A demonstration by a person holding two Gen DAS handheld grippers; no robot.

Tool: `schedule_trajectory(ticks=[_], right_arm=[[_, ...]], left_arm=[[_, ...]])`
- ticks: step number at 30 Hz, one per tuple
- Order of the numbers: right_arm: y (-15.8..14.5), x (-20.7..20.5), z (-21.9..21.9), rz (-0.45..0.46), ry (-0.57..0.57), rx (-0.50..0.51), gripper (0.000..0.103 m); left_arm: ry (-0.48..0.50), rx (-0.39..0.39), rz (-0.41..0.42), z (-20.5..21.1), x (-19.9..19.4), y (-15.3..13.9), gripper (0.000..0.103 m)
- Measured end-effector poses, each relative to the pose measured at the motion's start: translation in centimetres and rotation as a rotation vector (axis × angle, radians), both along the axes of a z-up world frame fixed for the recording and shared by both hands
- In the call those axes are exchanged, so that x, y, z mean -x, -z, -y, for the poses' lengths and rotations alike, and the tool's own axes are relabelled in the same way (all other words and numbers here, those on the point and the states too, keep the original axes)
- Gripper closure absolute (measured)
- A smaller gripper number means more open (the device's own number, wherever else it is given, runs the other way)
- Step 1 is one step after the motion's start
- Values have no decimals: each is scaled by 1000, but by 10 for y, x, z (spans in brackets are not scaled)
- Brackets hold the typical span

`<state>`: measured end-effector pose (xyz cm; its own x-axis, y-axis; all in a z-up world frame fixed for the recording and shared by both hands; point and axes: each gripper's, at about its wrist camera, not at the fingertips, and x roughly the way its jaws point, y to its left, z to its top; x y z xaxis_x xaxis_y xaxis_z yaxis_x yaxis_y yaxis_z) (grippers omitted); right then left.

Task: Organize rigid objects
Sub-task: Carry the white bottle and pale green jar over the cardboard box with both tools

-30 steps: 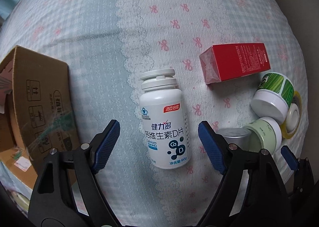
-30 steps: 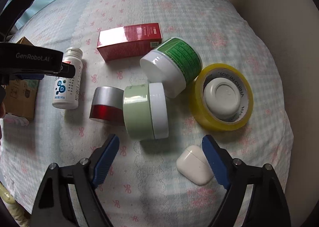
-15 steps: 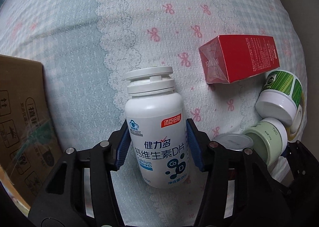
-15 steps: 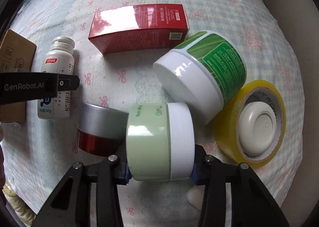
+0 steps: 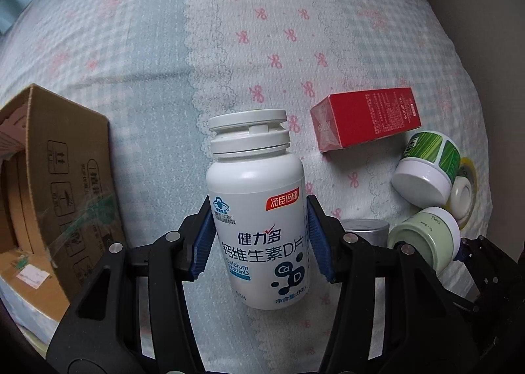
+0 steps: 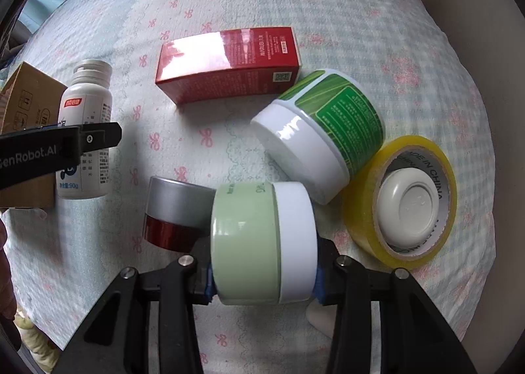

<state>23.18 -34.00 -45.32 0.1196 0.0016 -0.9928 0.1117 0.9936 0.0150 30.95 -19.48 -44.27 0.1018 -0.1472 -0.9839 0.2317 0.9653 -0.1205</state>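
On the bow-patterned quilted cloth (image 5: 137, 46), left gripper (image 5: 259, 239) clamps the white plastic calcium tablet bottle (image 5: 257, 210) (beside a brown cardboard box (image 5: 65, 183)); right gripper (image 6: 264, 279) clamps the pale green jar with white lid (image 6: 262, 242), near the red carton (image 6: 229, 62).

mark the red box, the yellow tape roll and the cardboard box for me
red box (image 6: 226, 69), right wrist view, on its glossy top face.
yellow tape roll (image 6: 398, 197), right wrist view, on the tape's flat side ring.
cardboard box (image 5: 65, 177), left wrist view, on its printed side wall.
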Motion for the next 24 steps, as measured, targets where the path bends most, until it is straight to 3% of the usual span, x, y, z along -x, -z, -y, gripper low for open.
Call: schedule_trajectory(ticks=[7,15,20,24], right_arm=[[-86,13,6,93,-28,9,63],[-208,19,-38,215,-130,27,63],[-254,17,-101,291,-195,17,63],[-265,13,-159,310,-203,-31,63]], left_arm=[[-48,65,93,-23,28,-99,55],[-101,111,235,-83,56,-219,55],[-132,106,283,-151,69,-254,55],[-138,93,282,-211,68,-264,55]])
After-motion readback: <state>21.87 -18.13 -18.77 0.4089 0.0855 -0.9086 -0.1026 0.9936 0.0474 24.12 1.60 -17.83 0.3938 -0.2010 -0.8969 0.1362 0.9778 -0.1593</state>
